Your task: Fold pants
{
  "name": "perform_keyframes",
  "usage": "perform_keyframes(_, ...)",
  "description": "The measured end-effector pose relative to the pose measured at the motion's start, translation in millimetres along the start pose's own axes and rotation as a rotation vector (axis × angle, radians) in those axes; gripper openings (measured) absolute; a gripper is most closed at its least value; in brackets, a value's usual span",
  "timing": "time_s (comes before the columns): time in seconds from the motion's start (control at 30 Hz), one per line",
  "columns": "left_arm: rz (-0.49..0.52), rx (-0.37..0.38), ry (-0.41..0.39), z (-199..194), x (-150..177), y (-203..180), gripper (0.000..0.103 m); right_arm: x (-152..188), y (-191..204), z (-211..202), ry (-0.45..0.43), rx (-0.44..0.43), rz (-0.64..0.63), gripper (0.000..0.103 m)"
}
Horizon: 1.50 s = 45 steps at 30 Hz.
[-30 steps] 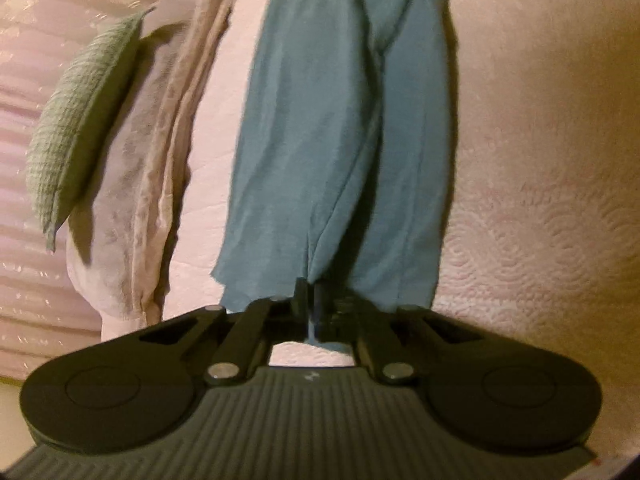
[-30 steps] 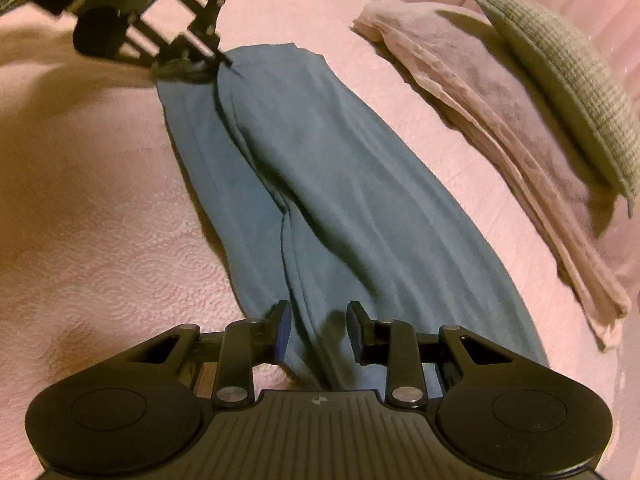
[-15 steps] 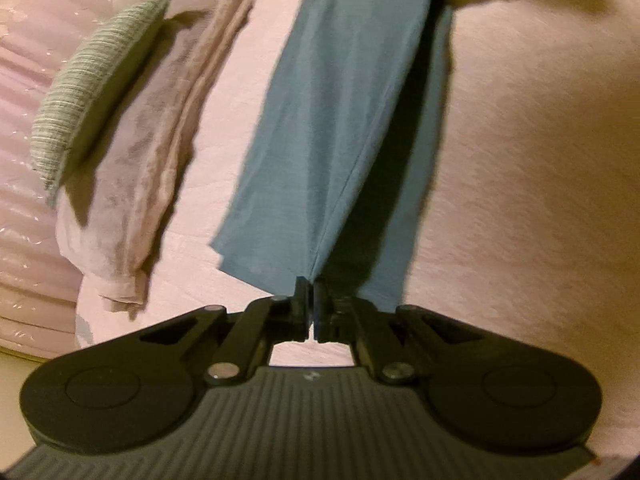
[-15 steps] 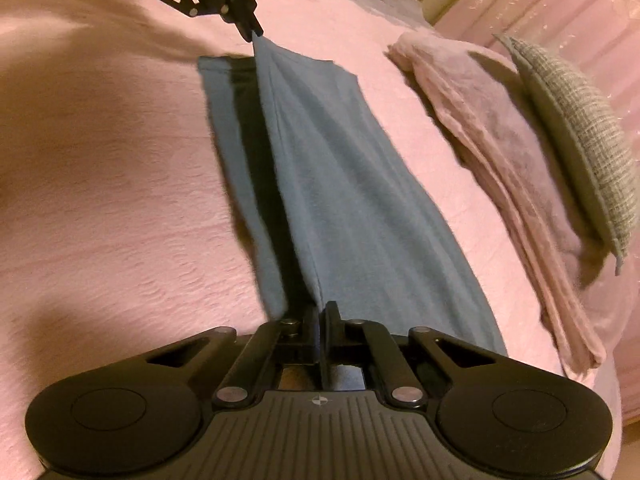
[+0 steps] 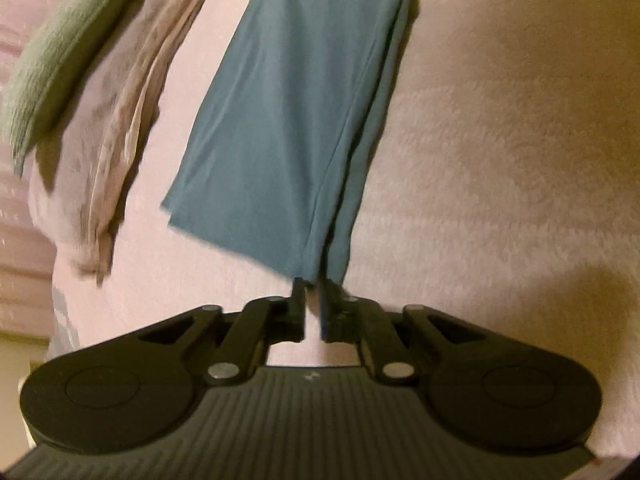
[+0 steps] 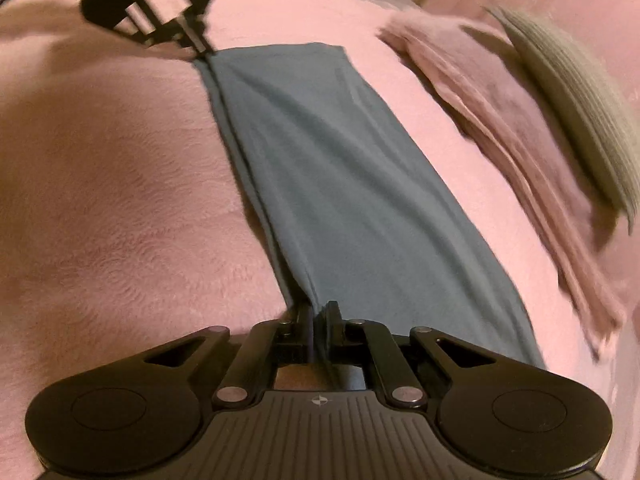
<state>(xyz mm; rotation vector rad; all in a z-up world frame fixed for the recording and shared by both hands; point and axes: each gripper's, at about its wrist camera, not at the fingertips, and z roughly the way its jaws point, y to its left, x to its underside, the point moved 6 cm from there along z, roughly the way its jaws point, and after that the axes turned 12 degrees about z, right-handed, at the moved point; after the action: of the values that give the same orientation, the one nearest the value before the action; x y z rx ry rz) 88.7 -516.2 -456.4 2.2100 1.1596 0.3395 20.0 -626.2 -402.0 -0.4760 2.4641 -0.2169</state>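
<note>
Pants (image 6: 340, 184) lie lengthwise on the pink bed (image 6: 112, 184), stretched between both claws (one at each end). Left claw (image 5: 313, 292) is opening, fabric edge just clear of its tips; right claw (image 6: 319, 312) is easing apart, cloth still between.

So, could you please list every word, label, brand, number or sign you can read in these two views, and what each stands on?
None: no words, brands or numbers are readable.
Left gripper body: a small pale mark, too blurred to read.
Right gripper body: a small round crosshair sign, no text.
</note>
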Motion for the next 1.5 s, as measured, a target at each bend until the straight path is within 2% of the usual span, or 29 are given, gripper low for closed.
perform_keyframes(0.07,-0.021,0.01,0.025,-9.3,3.8,5.7,0.011,9.2,-14.1,-22.5,0.008,0.003,0.081,0.018)
perform_keyframes(0.17,-0.053,0.018,0.036,-27.0,-4.4,14.1,0.011,34.5,-51.1,-61.5,0.025,0.045,0.252,0.023)
perform_keyframes(0.27,-0.097,0.015,0.011,-41.7,-36.5,29.5,0.013,75.1,-106.5,-101.2,0.045,0.153,0.455,0.025)
perform_keyframes(0.33,-0.117,0.011,-0.027,-49.8,-72.2,38.9,0.015,111.6,-154.1,-126.6,0.063,0.228,0.624,0.026)
perform_keyframes(0.43,-0.146,0.028,-0.098,-53.5,-143.2,53.3,0.019,178.4,-230.4,-161.3,0.074,0.347,0.877,0.027)
perform_keyframes(0.53,-0.149,0.062,-0.188,-48.2,-231.9,68.9,0.022,245.9,-298.5,-186.8,0.049,0.403,1.164,0.028)
perform_keyframes(0.63,-0.164,0.114,-0.286,-35.9,-332.1,92.7,0.025,310.1,-356.7,-202.6,-0.032,0.415,1.451,0.031)
perform_keyframes(0.73,-0.186,0.194,-0.397,-23.6,-436.7,121.0,0.031,356.8,-396.8,-204.2,-0.122,0.384,1.677,0.04)
perform_keyframes(0.8,-0.18,0.259,-0.482,-15.1,-509.7,139.3,0.039,377.1,-414.6,-200.0,-0.159,0.352,1.736,0.044)
perform_keyframes(0.9,-0.163,0.368,-0.566,-1.7,-601.5,158.7,0.055,393.9,-429.8,-186.4,-0.192,0.292,1.817,0.047)
perform_keyframes(0.93,-0.152,0.403,-0.593,3.5,-631.4,164.0,0.057,401.4,-431.6,-181.8,-0.195,0.271,1.862,0.047)
perform_keyframes(1.0,-0.123,0.484,-0.613,17.1,-678.2,170.1,0.065,417.8,-426.2,-178.3,-0.216,0.241,1.939,0.047)
perform_keyframes(1.1,-0.072,0.602,-0.607,38.9,-736.2,169.0,0.069,433.0,-416.8,-172.8,-0.26,0.175,2.03,0.047)
perform_keyframes(1.2,-0.041,0.716,-0.566,61.5,-775.6,159.0,0.07,436.9,-411.0,-169.0,-0.304,0.142,2.058,0.047)
perform_keyframes(1.3,-0.015,0.798,-0.507,78.4,-797.2,147.7,0.069,439.4,-405.5,-168.6,-0.362,0.088,2.115,0.047)
perform_keyframes(1.43,0.005,0.892,-0.43,92.8,-813.1,133.1,0.064,441.7,-416.9,-165.1,-0.426,0.091,2.12,0.047)
perform_keyframes(1.47,-0.001,0.91,-0.411,94.4,-816.1,130.6,0.056,443.1,-421.0,-164.6,-0.437,0.088,2.135,0.047)
perform_keyframes(1.5,-0.004,0.913,-0.394,97.3,-818.2,129.0,0.042,445.1,-423.2,-165.3,-0.449,0.086,2.152,0.046)
